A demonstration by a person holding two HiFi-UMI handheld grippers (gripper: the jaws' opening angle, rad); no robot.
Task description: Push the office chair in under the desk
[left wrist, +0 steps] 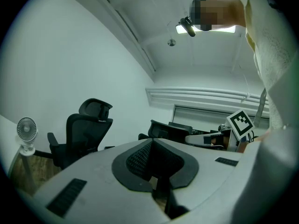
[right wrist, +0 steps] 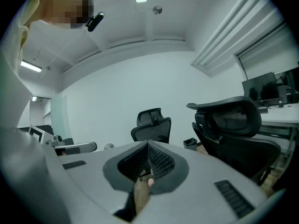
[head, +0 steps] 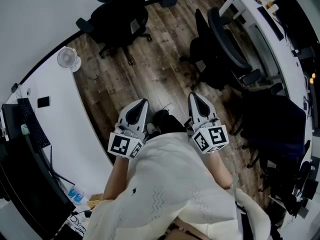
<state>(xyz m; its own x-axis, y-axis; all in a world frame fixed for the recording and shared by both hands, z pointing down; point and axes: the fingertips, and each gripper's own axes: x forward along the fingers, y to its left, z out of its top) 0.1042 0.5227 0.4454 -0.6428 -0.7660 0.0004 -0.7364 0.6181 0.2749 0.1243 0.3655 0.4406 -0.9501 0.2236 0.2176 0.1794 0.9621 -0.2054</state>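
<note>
A black mesh-backed office chair [head: 225, 46] stands on the wood floor beside the white desk [head: 260, 26] at the right, its back turned toward me. In the right gripper view that chair [right wrist: 233, 125] looms at the right, about an arm's length off. Both grippers are held close to my body and point forward, touching nothing. My left gripper [head: 143, 102] is shut and empty, its jaws meeting in a point [left wrist: 150, 141]. My right gripper [head: 194, 95] is also shut and empty [right wrist: 148, 143], and is the one nearer the chair.
A second black chair with a headrest [head: 120, 16] stands at the far wall, also seen in both gripper views [left wrist: 84, 129] [right wrist: 152, 125]. A white desk [head: 70, 119] at the left carries a fan [head: 67, 59], keyboard and monitor. Dark bags and cables [head: 272, 129] crowd the right side.
</note>
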